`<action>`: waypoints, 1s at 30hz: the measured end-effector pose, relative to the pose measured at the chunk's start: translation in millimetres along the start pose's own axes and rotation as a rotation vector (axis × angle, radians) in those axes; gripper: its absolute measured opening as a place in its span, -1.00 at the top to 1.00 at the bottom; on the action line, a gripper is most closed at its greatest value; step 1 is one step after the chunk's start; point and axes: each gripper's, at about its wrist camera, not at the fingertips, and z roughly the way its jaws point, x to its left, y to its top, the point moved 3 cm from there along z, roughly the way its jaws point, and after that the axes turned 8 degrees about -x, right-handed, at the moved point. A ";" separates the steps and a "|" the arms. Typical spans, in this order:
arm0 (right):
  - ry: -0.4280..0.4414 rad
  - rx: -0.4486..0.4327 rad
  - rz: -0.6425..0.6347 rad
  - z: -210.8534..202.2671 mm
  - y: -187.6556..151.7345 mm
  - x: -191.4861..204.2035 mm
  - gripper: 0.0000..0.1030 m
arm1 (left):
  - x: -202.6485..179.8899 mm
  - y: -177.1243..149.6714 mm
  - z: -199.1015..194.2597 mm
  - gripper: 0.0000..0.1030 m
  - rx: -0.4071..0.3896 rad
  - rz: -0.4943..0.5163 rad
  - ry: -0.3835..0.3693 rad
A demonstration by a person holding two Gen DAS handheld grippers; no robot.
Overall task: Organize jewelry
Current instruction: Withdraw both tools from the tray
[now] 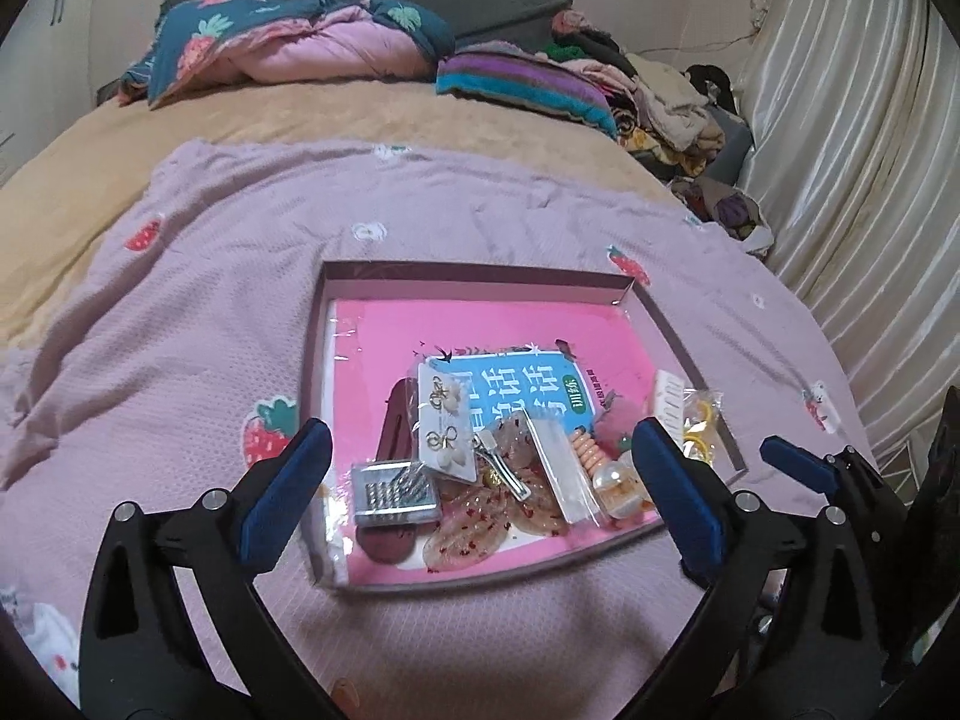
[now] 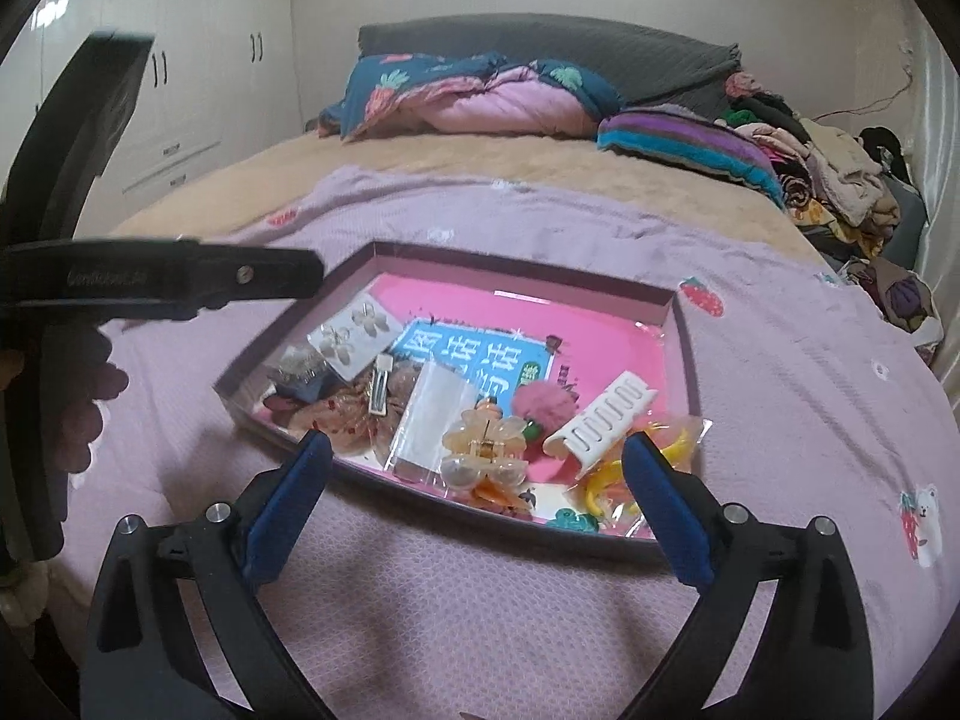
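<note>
Bed cover: a lilac blanket (image 1: 198,324) with strawberry prints was spread over the bed, and the tray was laid on it.
Left gripper (image 1: 480,486): it was held above the near edge of the tray, its blue fingers (image 1: 282,492) spread wide – nothing was gripped between them and no item was touched.
Tray (image 1: 474,282): a shallow box with dark walls and a pink floor, seen in both wrist views; all the jewelry was gathered at its near end.
Left part of the tray: a silver studded clip (image 1: 393,495) in clear wrap was lying beside a dark red hair clip (image 1: 396,426), with a card of flower earrings (image 1: 444,426) next to them.
Middle of the tray: a metal clip (image 1: 501,471) was laid over a translucent patterned hair clip (image 1: 474,516); a small clear bag (image 2: 429,420) and an amber claw clip (image 2: 486,441) were seen just beside it, all resting on a blue printed card (image 1: 522,384).
Right part of the tray: a pink pompom (image 2: 543,405) was set near a white comb clip (image 2: 606,417), and yellow hair ties (image 2: 606,480) in a bag were lying at the right wall.
Right gripper (image 2: 477,498): its jaws were also opened wide and empty – it was hovering over the near rim, in front of the claw clip, apart from every piece.
</note>
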 end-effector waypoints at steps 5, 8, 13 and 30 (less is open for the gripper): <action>-0.007 -0.047 0.036 -25.1 3.3 -4.0 -0.88 | -2.0 -2.1 -22.8 -0.81 -0.037 0.008 0.016; -0.019 -0.067 0.036 -39.8 2.8 -5.1 -0.88 | -2.4 -7.9 -35.4 -0.81 -0.044 0.003 0.016; -0.059 -0.115 0.015 -68.0 1.0 -4.2 -0.88 | -3.7 -16.9 -57.8 -0.81 -0.067 0.007 0.033; -0.109 -0.123 0.014 -115.0 -24.8 -9.1 -0.89 | -5.1 -62.2 -99.7 -0.82 -0.101 0.026 0.094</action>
